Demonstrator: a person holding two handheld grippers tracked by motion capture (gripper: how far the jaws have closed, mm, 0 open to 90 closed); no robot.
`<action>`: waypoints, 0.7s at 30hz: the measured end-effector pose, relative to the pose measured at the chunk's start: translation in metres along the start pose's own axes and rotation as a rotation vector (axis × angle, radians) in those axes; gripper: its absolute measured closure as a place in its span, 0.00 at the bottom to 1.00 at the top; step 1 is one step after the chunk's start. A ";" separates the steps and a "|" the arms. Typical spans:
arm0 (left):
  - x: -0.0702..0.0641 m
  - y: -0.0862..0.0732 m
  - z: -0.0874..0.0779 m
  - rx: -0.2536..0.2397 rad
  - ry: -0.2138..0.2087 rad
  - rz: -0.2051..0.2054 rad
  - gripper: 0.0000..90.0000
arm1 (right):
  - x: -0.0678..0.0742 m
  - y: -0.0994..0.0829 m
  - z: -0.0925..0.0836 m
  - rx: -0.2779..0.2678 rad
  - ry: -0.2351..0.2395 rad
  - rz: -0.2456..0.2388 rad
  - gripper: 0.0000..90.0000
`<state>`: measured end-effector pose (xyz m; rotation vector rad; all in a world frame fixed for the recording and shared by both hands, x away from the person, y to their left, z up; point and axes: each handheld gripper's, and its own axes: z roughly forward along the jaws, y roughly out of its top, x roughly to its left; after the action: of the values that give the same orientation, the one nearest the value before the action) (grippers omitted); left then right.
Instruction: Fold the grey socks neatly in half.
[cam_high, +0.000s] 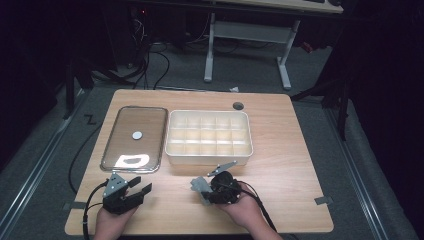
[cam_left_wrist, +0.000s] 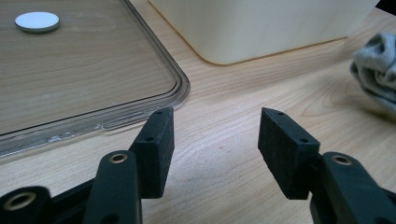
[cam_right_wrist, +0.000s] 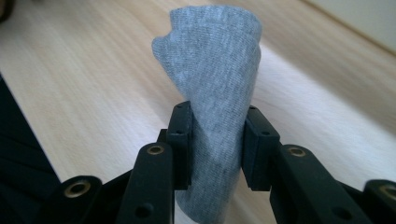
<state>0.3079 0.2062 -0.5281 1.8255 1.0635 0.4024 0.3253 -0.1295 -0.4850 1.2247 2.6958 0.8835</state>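
Observation:
A grey sock (cam_right_wrist: 215, 93) is pinched between the jaws of my right gripper (cam_right_wrist: 216, 142), which is shut on it just above the wooden table. From above, the sock (cam_high: 200, 187) sticks out to the left of that right gripper (cam_high: 207, 192), in front of the cream compartment box (cam_high: 209, 135). My left gripper (cam_high: 142, 189) rests near the table's front left, open, with nothing between its fingertips (cam_left_wrist: 156, 135). In the left gripper view the sock (cam_left_wrist: 376, 74) lies off to the right, and the gripper (cam_left_wrist: 215, 140) points at bare wood.
A clear flat lid (cam_high: 135, 137) with a white disc (cam_high: 137, 135) lies left of the box. A dark round hole (cam_high: 238, 105) sits in the table behind the box. Floor cables and a desk frame (cam_high: 247, 45) are beyond the table.

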 end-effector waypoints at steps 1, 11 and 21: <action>-0.001 0.001 -0.001 -0.001 0.005 0.006 0.51 | -0.003 -0.001 -0.003 0.000 -0.008 0.007 0.77; -0.012 0.005 -0.005 0.000 0.034 0.100 0.46 | -0.033 -0.015 -0.029 0.010 -0.115 0.041 0.77; -0.016 0.006 0.000 0.013 0.032 0.173 0.44 | -0.055 -0.025 -0.050 0.017 -0.184 0.079 0.77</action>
<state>0.3018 0.1918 -0.5201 1.9353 0.9346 0.5301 0.3331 -0.2050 -0.4664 1.3521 2.5321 0.7185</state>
